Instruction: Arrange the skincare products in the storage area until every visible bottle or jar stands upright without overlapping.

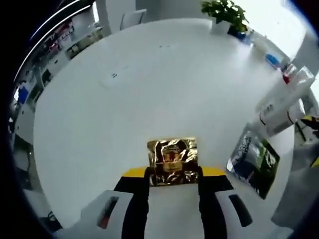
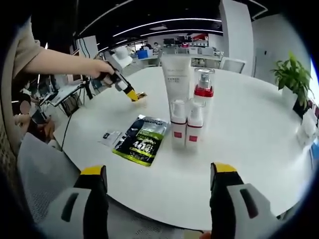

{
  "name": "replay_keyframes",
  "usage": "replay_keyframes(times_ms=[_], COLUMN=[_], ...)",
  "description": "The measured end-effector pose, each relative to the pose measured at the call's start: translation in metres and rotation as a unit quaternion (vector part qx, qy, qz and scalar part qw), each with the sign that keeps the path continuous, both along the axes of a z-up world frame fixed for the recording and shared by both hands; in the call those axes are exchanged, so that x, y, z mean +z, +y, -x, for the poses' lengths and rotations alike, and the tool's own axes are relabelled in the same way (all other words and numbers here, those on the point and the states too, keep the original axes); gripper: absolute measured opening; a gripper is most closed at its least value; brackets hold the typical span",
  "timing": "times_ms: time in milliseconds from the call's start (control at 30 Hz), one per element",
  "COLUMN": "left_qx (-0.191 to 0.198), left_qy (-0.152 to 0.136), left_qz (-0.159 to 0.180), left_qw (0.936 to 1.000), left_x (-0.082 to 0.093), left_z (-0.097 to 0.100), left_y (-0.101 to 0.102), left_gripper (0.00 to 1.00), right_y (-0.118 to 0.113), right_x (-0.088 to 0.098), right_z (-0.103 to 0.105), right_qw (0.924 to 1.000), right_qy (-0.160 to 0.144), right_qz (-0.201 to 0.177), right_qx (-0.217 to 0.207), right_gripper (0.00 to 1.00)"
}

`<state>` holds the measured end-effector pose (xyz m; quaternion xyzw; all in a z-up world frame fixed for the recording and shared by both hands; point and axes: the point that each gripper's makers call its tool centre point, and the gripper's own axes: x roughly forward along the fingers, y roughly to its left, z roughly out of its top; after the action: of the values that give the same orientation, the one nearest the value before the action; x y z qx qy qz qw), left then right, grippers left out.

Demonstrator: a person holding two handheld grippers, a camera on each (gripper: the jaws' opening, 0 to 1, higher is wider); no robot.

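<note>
**Gold packet held, bottles standing on the white table**

In the right gripper view, from left: the left gripper (image 2: 133, 95), held out by a hand (image 2: 102, 68), then a dark sachet (image 2: 142, 138) lying flat, then upright bottles (image 2: 187, 124) close together before a tall tube (image 2: 176, 74). The right gripper (image 2: 159, 174) has wide, empty jaws. In the left gripper view, the jaws clamp a gold packet (image 1: 172, 160) over the table (image 1: 124, 109).

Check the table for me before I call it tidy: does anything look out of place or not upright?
Yes. The dark sachet lies flat on the white table, apart from the upright bottles. The gold packet is off the group too, clamped in the left gripper. The right gripper is open, holding nothing.
</note>
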<state>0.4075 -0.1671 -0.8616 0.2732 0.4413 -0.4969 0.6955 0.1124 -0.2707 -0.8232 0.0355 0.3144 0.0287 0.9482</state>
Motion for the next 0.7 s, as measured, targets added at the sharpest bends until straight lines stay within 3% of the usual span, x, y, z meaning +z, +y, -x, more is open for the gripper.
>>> replay_keyframes(times_ms=[700], left_qx=[0.041], left_qy=[-0.010], left_qz=[0.059], left_qw=[0.9974], left_x=[0.035], left_z=[0.052], left_y=[0.021], left_gripper=[0.36], right_y=[0.013], right_x=[-0.003], right_z=[0.004], right_qw=[0.9990], right_qy=[0.013], right_qz=[0.018], right_qx=[0.038], right_gripper=[0.76])
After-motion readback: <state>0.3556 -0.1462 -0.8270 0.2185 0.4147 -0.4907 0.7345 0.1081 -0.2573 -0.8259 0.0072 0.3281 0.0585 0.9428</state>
